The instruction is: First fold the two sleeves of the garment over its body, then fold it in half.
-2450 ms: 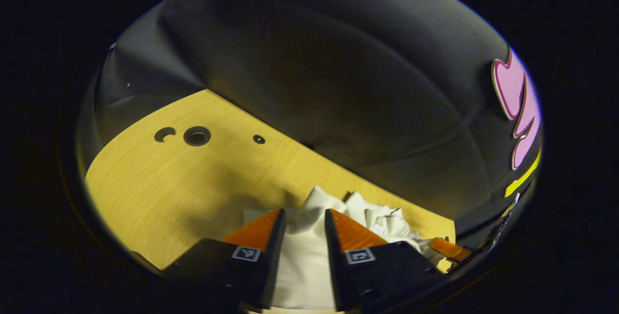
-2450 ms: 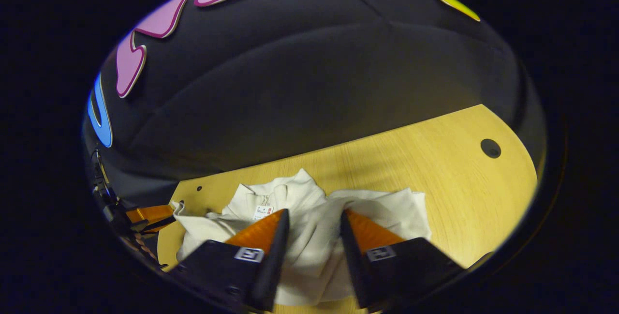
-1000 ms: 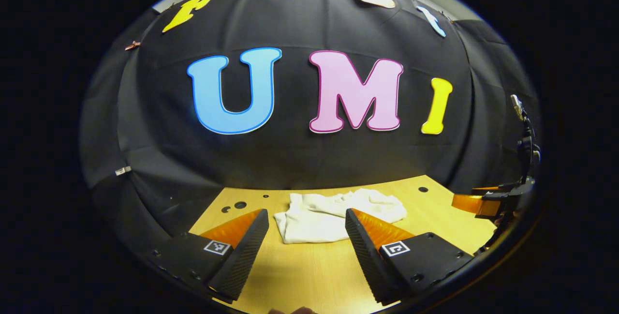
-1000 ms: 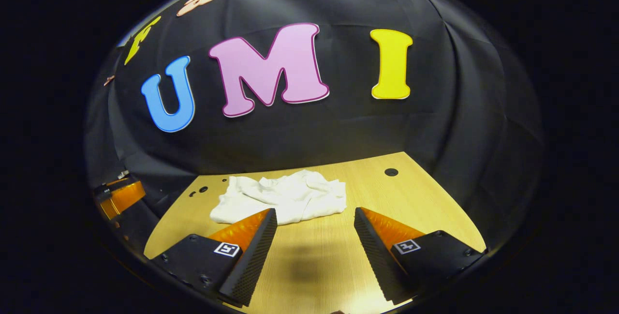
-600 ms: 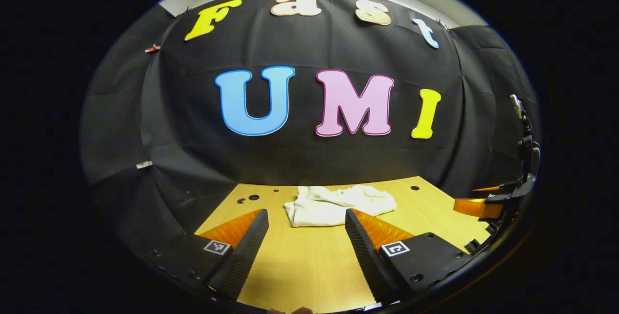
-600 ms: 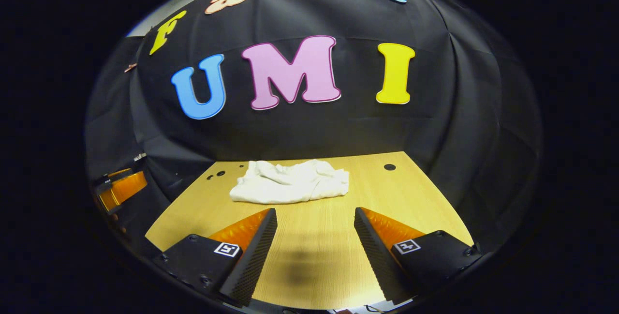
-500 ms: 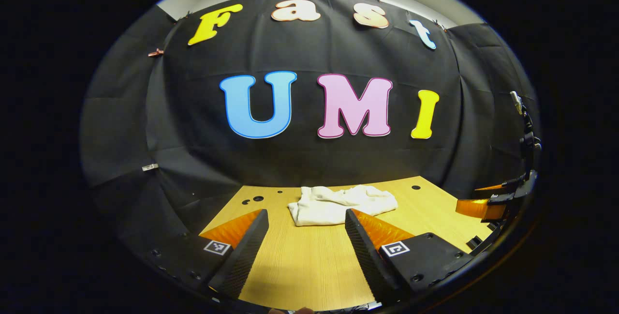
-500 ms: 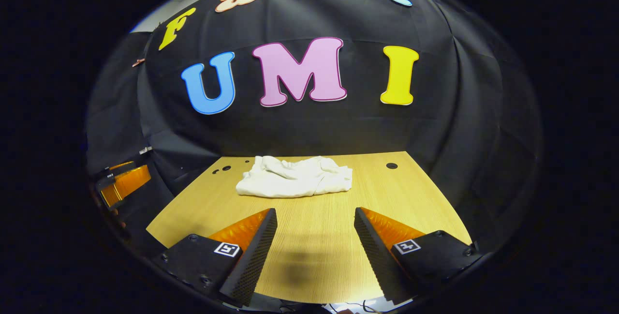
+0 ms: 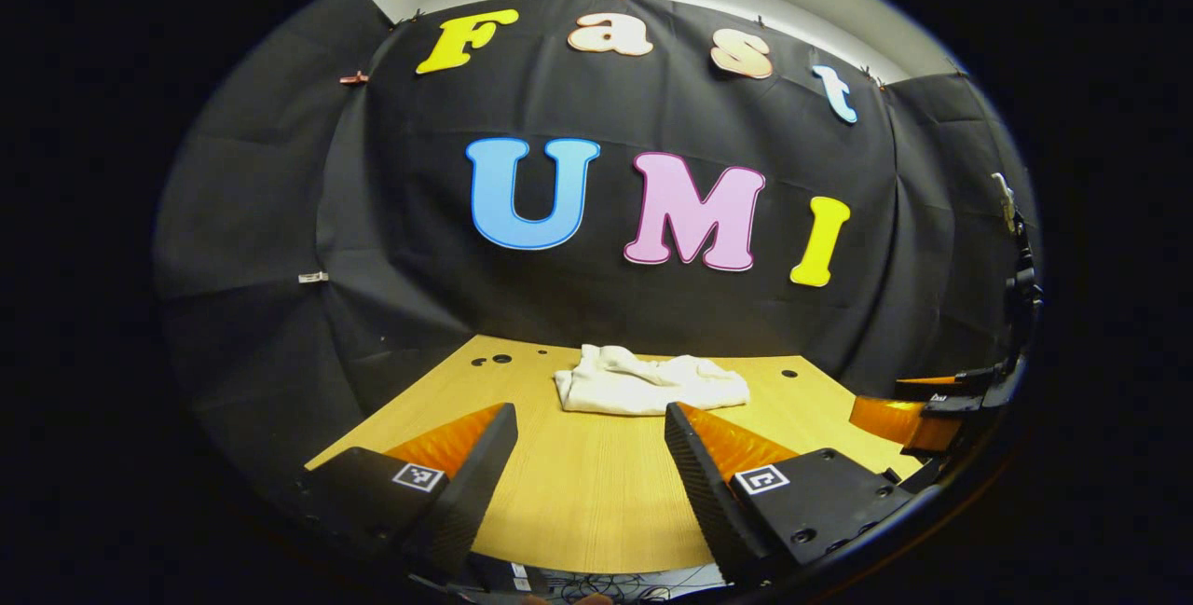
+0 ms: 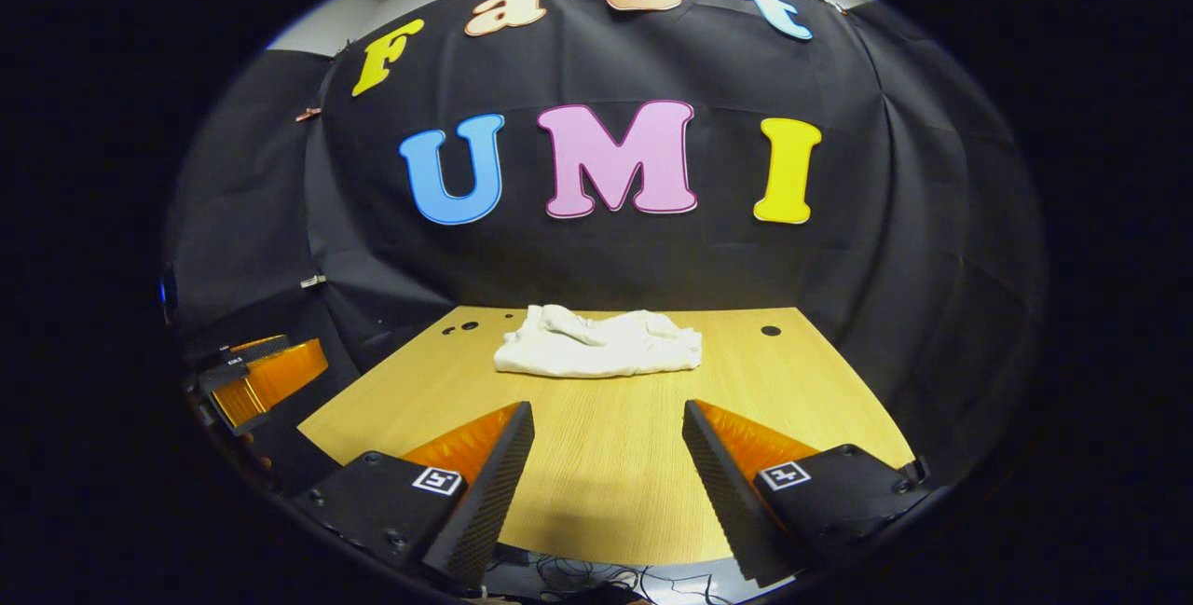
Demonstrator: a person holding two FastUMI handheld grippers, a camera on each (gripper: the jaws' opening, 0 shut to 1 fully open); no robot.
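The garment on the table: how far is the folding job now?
The white garment lies as a compact, somewhat rumpled bundle at the far side of the wooden table, so the folds look done. Nothing is in hand: the left gripper and the right gripper are back near the front edge, jaws open. Little seems left.

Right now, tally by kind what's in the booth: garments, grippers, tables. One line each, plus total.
White garment, folded bundle on the table: 1
Grippers: 2, left gripper and right gripper, both open, clear of the garment
Wooden table: 1
Total: 4
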